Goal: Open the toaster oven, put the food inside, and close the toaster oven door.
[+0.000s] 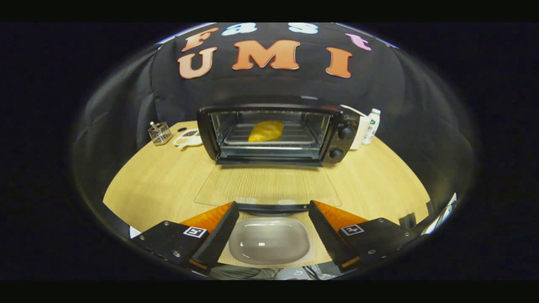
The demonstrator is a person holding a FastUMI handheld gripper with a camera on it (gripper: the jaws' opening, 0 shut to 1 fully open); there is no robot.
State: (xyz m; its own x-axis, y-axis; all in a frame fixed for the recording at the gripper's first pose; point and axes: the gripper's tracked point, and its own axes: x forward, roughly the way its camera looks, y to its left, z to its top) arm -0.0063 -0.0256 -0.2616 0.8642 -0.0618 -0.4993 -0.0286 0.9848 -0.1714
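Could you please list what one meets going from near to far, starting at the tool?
Open tool around an empty plate, oven door handle, flat glass door, oven, bread on its rack.

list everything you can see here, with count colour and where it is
toaster oven: 1, black, back of the table, door folded down flat toward the gripper
bread: 1, golden yellow, on the rack inside the oven
dish: 1, translucent grey, empty, on the table between the fingers
glass container: 1, clear, left of the oven
small plate: 1, white, between that glass and the oven
bottle: 1, white, right of the oven
table: 1, light wood
gripper: 1, open, fingers either side of the dish
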